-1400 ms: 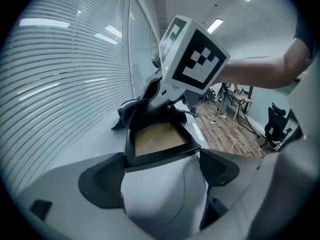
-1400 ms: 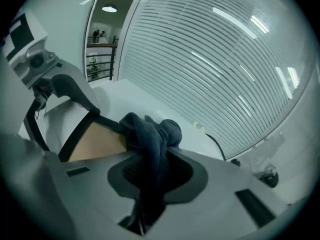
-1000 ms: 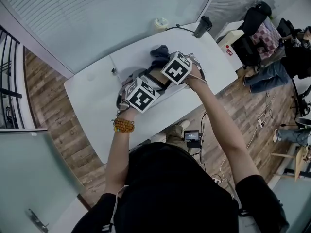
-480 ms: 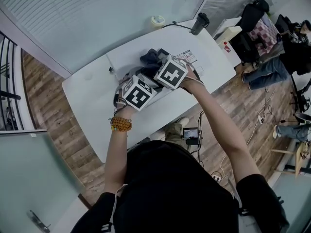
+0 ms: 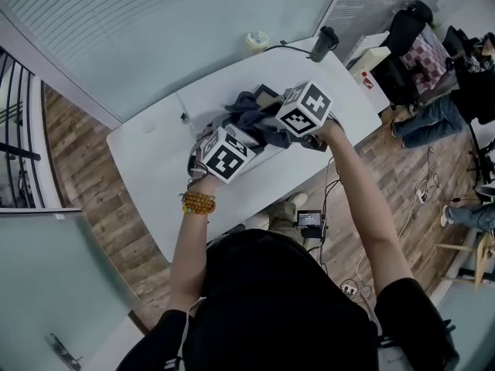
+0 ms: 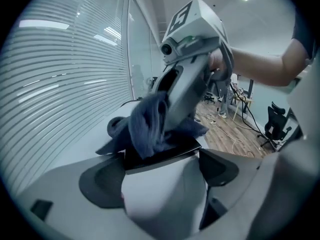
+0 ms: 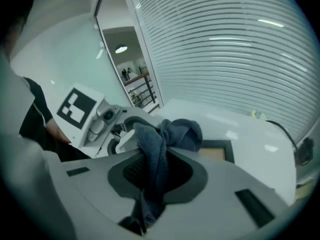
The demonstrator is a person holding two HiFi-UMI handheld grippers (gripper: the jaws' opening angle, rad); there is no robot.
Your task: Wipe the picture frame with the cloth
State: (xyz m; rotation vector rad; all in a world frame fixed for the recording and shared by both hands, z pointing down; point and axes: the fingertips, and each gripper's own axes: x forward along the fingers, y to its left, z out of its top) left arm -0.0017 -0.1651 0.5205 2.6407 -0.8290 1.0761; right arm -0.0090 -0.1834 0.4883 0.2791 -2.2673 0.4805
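Note:
The dark-edged picture frame [image 6: 161, 155] stands tilted between the jaws of my left gripper [image 6: 160, 181], which is shut on its lower edge. In the head view the left gripper [image 5: 234, 136] is at the table's middle, with a corner of the frame [image 5: 267, 92] showing behind the cloth. The dark blue cloth [image 7: 170, 134] is pinched in my right gripper [image 7: 150, 184] and drapes over the frame's top edge. The right gripper [image 6: 192, 64] reaches down onto the frame from the right. The frame's tan inner panel [image 7: 218, 153] shows beyond the cloth [image 5: 251, 118].
The white table [image 5: 155, 168] stands against a glass wall with blinds. At its far edge are a tape roll [image 5: 256, 39], a black cylinder [image 5: 324, 42] with a cable, and a white box [image 5: 367, 60]. People sit at the right [image 5: 433, 60].
My right gripper has swung to the right and turned, dragging the cloth across the frame. The left gripper has stayed where it was, still holding the frame.

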